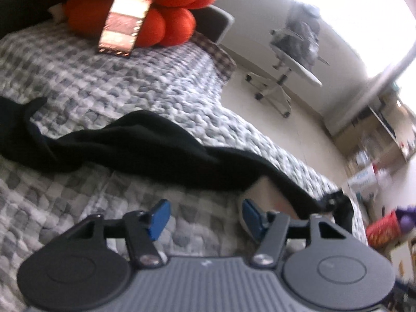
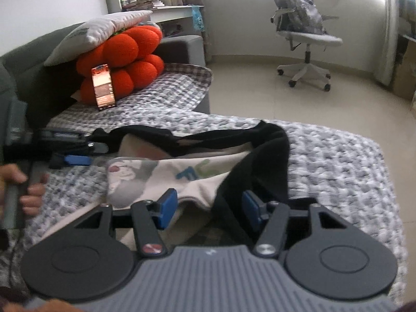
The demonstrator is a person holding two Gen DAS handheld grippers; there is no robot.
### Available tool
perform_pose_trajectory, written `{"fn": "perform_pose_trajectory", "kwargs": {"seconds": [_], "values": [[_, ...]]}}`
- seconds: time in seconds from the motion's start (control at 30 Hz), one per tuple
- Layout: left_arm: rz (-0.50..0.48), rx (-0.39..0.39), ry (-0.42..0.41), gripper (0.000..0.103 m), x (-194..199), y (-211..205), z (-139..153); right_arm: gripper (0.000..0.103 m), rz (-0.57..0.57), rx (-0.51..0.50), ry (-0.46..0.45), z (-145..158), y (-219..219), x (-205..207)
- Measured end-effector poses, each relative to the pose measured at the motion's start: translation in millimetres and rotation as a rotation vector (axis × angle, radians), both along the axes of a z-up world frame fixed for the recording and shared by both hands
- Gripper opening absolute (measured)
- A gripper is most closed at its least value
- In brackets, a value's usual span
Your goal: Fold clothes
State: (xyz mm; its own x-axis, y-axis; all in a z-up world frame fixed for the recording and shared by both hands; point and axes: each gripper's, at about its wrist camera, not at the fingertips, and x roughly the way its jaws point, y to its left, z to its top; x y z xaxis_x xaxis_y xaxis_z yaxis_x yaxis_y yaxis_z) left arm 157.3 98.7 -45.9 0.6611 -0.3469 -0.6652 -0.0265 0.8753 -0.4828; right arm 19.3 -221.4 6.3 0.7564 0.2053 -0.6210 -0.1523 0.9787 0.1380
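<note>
Garment (image 2: 182, 174), white print with black trim, lies bunched and unfolded on the quilt (image 2: 338, 161). Left gripper (image 1: 205, 217) and right gripper (image 2: 209, 206) stand half open, gripping nothing; folding looks barely begun.

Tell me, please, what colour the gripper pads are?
Blue pads, clearest in the right wrist view.

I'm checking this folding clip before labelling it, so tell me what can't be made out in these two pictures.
- Black-and-cream printed garment: its type and full outline; folds overlap in the right wrist view, and the left wrist view is blurred.
- Right gripper: whether its pads touch the cloth lying between them.
- Upright rectangular phone-like object against the orange knotted cushion: its screen is too small and glary.
- Person's hand: cut off by the left edge.
</note>
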Motion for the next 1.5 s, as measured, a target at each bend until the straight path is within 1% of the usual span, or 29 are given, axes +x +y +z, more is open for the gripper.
{"fn": "perform_pose_trajectory", "kwargs": {"seconds": [0.03,0.1,0.13,0.17,0.2,0.23,0.3,0.4,0.43,0.5,0.6,0.67,0.73,0.83,1.03,1.13,1.23,1.37,1.5], "values": [[0.028,-0.020,0.004,0.059,2,2,-3,0.060,0.006,0.015,0.004,0,1,0],[0.086,-0.050,0.004,0.051,6,6,-7,0.060,0.018,0.040,0.014,-2,5,1],[0.108,-0.051,0.001,0.049,8,6,-7,0.060,0.023,0.049,0.018,-2,7,2],[0.129,-0.046,-0.003,0.045,10,6,-7,0.060,0.028,0.058,0.022,-3,9,2],[0.148,-0.042,-0.007,0.037,11,6,-8,0.060,0.033,0.064,0.025,-4,11,3],[0.168,-0.037,-0.010,0.032,12,6,-8,0.060,0.038,0.071,0.029,-5,12,4],[0.206,-0.027,-0.015,0.014,15,7,-8,0.060,0.044,0.084,0.043,-8,15,8],[0.251,-0.025,-0.020,0.002,18,13,-10,0.060,0.047,0.099,0.065,-14,20,11],[0.262,-0.029,-0.026,0.002,18,16,-10,0.060,0.047,0.103,0.073,-16,21,13],[0.280,-0.012,-0.048,0.001,17,17,-6,0.060,0.043,0.104,0.086,-20,22,13],[0.316,0.064,-0.106,0.001,9,18,4,0.060,0.037,0.108,0.103,-26,20,15],[0.343,0.097,-0.137,0.001,5,22,9,0.060,0.031,0.109,0.111,-28,19,15],[0.368,0.111,-0.156,0.001,4,31,15,0.059,0.028,0.108,0.112,-28,19,15],[0.393,0.105,-0.155,0.001,4,48,19,0.055,0.029,0.108,0.113,-29,18,16],[0.428,0.128,-0.168,0.001,11,66,28,0.052,0.032,0.105,0.115,-30,21,18],[0.431,0.164,-0.186,0.001,16,69,35,0.048,0.037,0.098,0.113,-30,20,18],[0.445,0.207,-0.206,0.001,24,74,41,0.047,0.034,0.095,0.110,-29,18,19],[0.481,0.223,-0.218,0.001,39,87,51,0.045,0.035,0.096,0.113,-28,14,21],[0.511,0.261,-0.236,0.001,55,96,62,0.044,0.034,0.091,0.116,-29,12,23]]}}
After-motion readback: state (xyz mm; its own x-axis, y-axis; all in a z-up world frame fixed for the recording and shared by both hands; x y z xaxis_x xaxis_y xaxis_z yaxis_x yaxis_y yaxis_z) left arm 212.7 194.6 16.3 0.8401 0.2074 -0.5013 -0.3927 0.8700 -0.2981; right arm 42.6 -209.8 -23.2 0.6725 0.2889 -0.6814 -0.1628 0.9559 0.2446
